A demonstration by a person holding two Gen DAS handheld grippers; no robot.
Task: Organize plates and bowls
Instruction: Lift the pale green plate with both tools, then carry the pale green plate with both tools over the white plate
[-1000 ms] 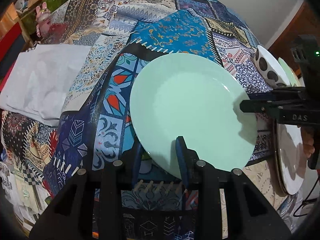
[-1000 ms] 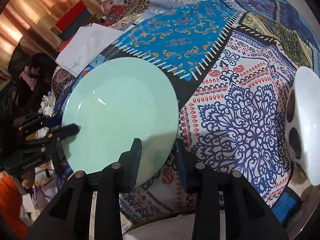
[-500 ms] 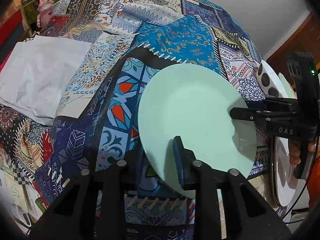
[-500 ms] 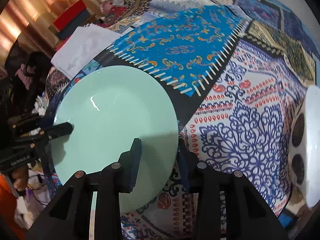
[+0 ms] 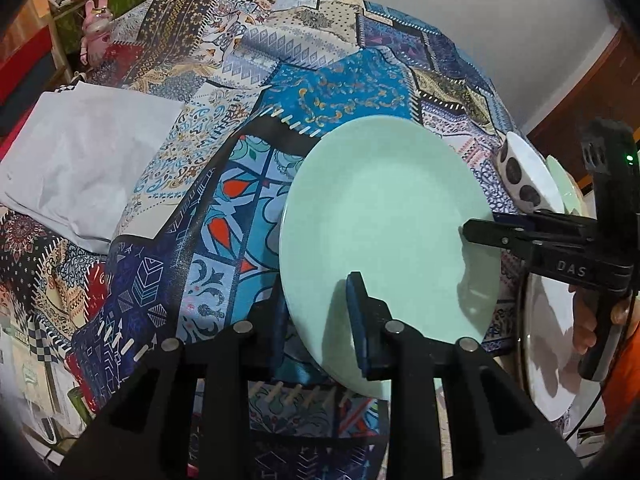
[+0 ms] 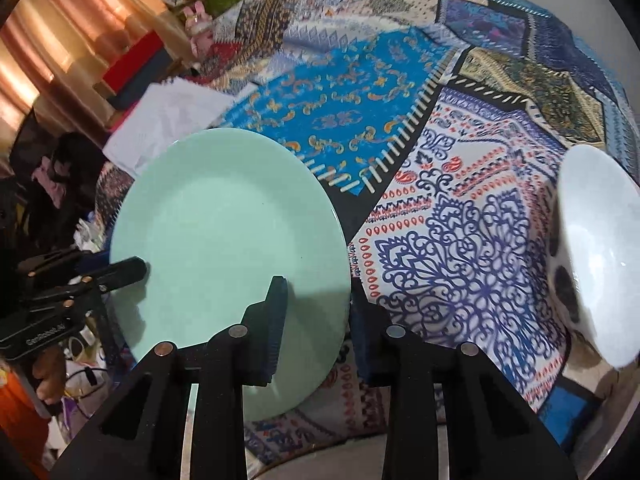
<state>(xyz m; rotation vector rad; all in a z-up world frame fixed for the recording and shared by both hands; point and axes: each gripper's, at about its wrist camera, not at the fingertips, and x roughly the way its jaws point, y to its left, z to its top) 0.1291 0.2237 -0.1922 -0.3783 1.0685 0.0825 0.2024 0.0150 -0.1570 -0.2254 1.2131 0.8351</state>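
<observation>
A mint-green plate point(image 5: 384, 224) point(image 6: 224, 232) hangs tilted above the patterned cloth, held from two sides. My left gripper point(image 5: 316, 308) is shut on its near rim, one finger on top and one beneath. In the right wrist view it shows at the plate's left edge point(image 6: 136, 270). My right gripper point(image 6: 316, 312) is shut on the opposite rim and reaches in from the right in the left wrist view point(image 5: 468, 232). A white bowl with dark spots point(image 5: 520, 180) point(image 6: 592, 248) rests on the cloth to the right.
A white plate point(image 5: 552, 344) lies at the table's right edge, under a person's hand, and a pale green plate point(image 5: 560, 180) sits behind the bowl. White folded paper point(image 5: 80, 168) point(image 6: 160, 120) lies at the left. The patchwork cloth point(image 5: 340, 92) covers the whole surface.
The green plate has been carried a little to the right and tilted more steeply. Both grippers have stayed clamped on its rim.
</observation>
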